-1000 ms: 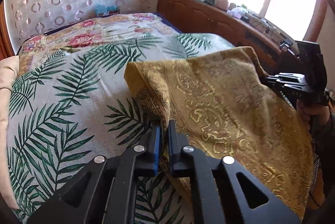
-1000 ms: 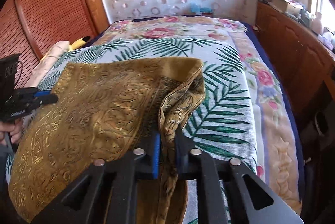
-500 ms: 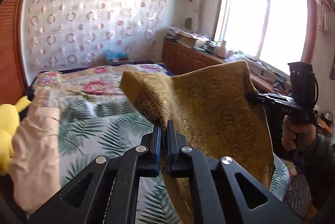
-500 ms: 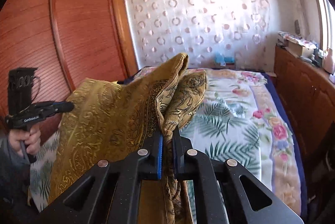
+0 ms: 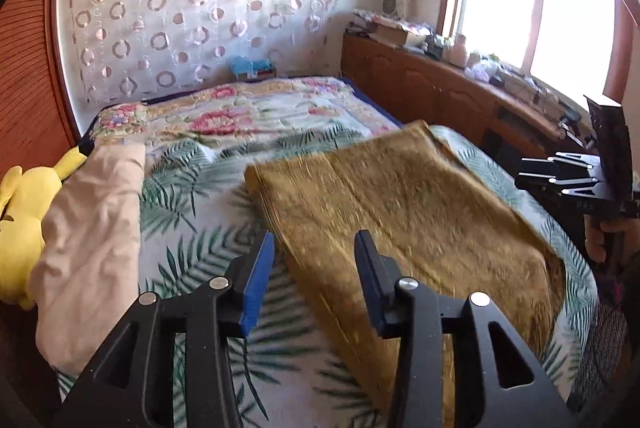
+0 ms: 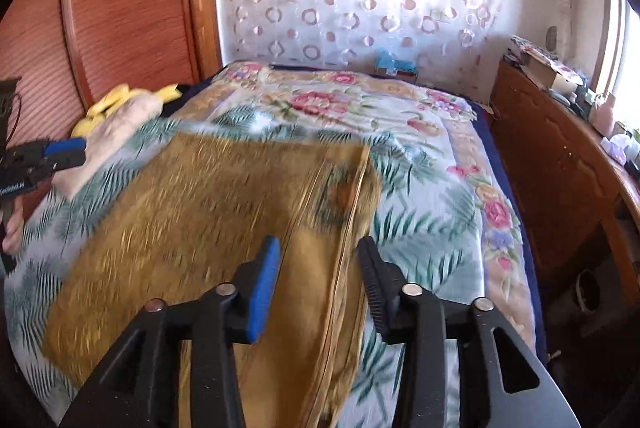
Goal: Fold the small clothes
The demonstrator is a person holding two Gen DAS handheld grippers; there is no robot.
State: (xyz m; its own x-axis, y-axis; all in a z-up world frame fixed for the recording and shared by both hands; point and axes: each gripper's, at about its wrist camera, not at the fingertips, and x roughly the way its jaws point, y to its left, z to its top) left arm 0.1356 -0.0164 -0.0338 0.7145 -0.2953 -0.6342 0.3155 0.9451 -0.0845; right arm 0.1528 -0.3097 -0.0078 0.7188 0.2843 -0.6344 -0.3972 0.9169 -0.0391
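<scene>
On the palm-leaf printed bedspread (image 5: 192, 252) lay the mustard-gold patterned cloth (image 5: 404, 212), spread flat with a doubled hem along its right edge. Both the left gripper (image 5: 314, 260) and right gripper (image 6: 320, 264) hung above its near edge, jaws wide apart, holding nothing; the brocade-like weave looked blurred.

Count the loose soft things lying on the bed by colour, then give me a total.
Gold patterned cloth: 1
Pale pink crumpled garment: 1
Yellow plush toy: 1
Total: 3
</scene>
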